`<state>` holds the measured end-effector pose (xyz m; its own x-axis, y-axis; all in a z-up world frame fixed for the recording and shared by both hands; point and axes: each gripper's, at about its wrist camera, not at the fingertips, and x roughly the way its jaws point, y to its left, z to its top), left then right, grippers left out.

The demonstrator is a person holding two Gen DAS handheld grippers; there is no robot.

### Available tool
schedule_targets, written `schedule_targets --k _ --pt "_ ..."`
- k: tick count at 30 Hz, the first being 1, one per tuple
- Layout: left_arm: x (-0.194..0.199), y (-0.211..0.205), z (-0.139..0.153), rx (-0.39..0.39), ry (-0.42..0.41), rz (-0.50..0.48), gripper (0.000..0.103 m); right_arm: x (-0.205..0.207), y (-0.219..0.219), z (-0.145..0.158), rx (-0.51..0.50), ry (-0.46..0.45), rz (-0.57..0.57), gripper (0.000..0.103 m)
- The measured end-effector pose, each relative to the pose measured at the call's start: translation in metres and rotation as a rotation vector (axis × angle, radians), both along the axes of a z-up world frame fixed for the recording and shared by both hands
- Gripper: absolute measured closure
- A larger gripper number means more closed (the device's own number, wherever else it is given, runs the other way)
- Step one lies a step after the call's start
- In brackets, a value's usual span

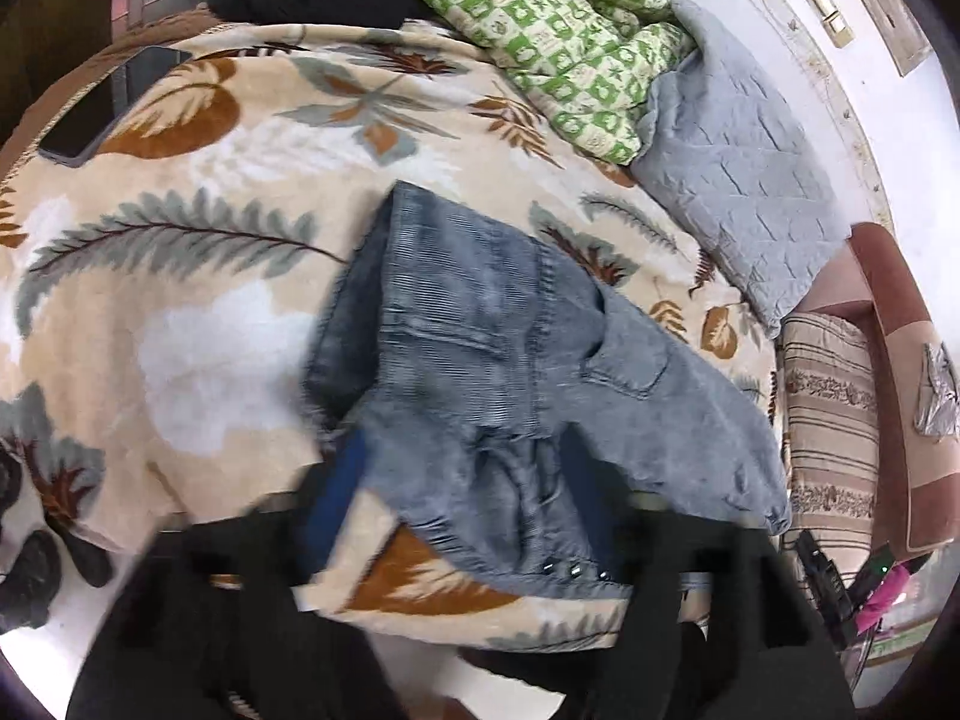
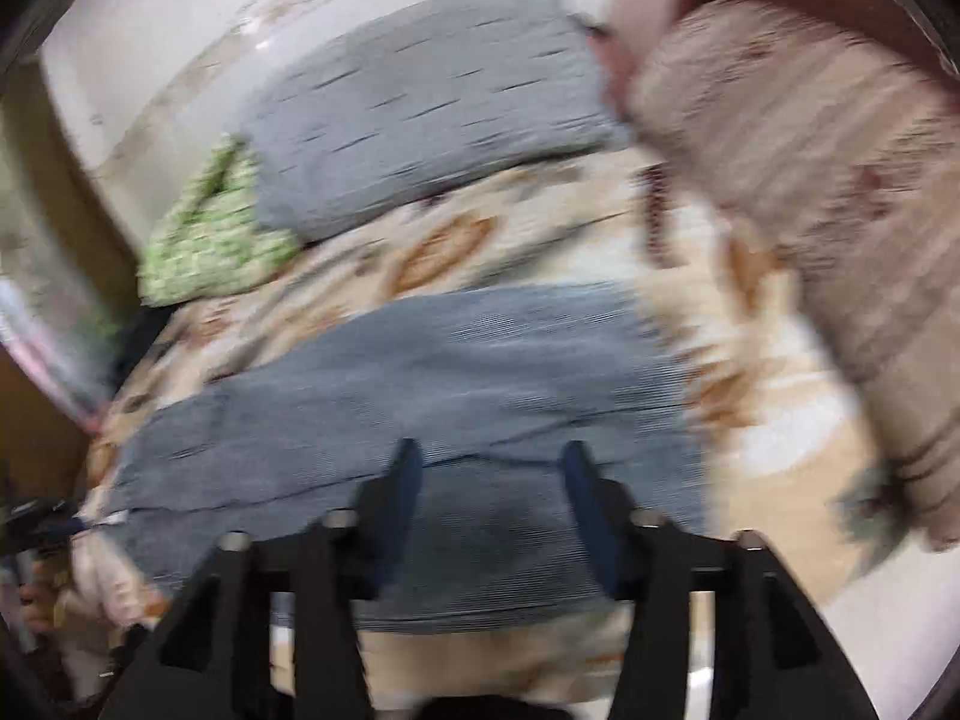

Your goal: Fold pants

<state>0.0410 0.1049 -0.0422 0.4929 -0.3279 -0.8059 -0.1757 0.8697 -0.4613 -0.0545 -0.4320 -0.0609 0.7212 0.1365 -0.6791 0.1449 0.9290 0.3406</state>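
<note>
Grey-blue jeans [image 1: 498, 360] bunched on a leaf-print blanket [image 1: 198, 276] covering the bed, left tongs [image 1: 468, 480] blurred at six o'clock, grip cannot be told, right tongs [image 2: 489, 462] spread apart over the denim, grey pillow [image 1: 738, 180] at two o'clock

free: leaf-print blanket [image 1: 198, 312] left of jeans [image 1: 480, 348] | obstacles: phone [image 1: 114, 102] far left; green quilt [image 1: 558, 54], grey pillow [image 1: 738, 192] behind; striped cushion [image 1: 831, 414] right
</note>
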Motion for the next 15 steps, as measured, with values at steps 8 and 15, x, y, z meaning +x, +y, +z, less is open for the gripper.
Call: schedule_targets --k 8,15 --pt "0.031 -0.024 -0.033 -0.091 0.084 -0.051 0.033 0.070 0.098 -0.049 0.308 0.130 0.258 0.048" --pt "0.040 -0.027 -0.056 -0.115 0.126 -0.061 0.033 0.094 0.113 -0.088 0.440 0.214 0.199 0.044"
